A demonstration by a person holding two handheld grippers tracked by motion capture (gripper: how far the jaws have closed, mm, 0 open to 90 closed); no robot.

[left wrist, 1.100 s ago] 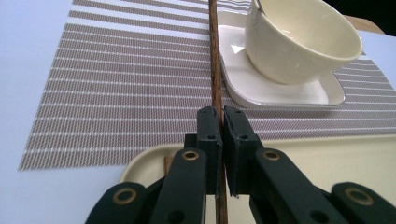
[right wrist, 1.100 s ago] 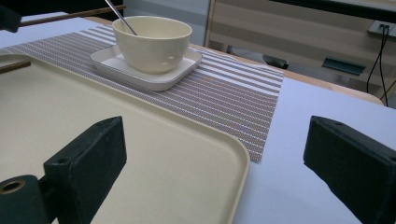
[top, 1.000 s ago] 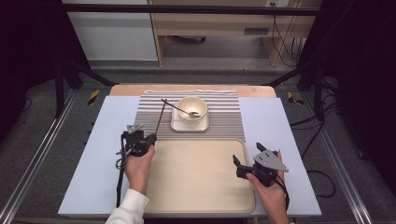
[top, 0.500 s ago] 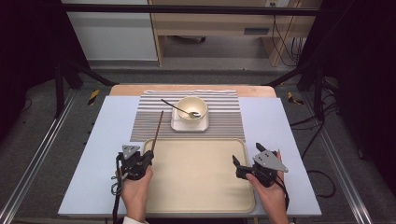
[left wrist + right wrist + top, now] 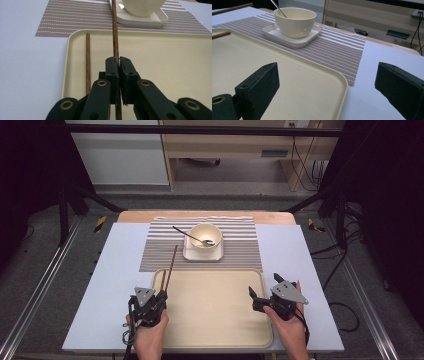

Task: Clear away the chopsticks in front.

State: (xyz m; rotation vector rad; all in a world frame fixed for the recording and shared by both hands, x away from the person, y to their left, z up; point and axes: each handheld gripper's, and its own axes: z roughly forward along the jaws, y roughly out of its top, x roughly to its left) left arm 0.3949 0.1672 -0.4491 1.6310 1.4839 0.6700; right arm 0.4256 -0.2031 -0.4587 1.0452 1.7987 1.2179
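Gripping one wooden chopstick point(image 5: 115, 32), the left claw point(image 5: 161, 296) has its two black jaws pressed together on the stick, which runs out ahead of them, over the tray's far rim and above the striped mat, towards the saucer. A second chopstick point(image 5: 87, 62) lies flat on the tray just to the left of the held one, near the tray's left rim, free of any grip. That makes two chopsticks in all: one held, one resting. In the high view the pair show as thin brown lines at the tray's far left corner, the longer one reaching across the mat.

Over to the right claw point(image 5: 251, 298): its jaws stand wide apart with nothing between them, hovering at the right edge of the tray, one jaw above the tray and the other out above the bare worktop.

One cream tray point(image 5: 215, 320) sits at the near middle of the pale blue worktop point(image 5: 110, 280), between the two hands. Beyond it lies one striped placemat point(image 5: 240, 255), touching or just tucked under the tray's far rim. On the mat stands one square white saucer point(image 5: 202, 255), and on that one cream bowl point(image 5: 205, 236), upright. One metal spoon point(image 5: 187, 234) leans in the bowl, its handle sticking out to the left over the rim.

Two hands, two claws, both at the near side of the worktop, well apart from each other.
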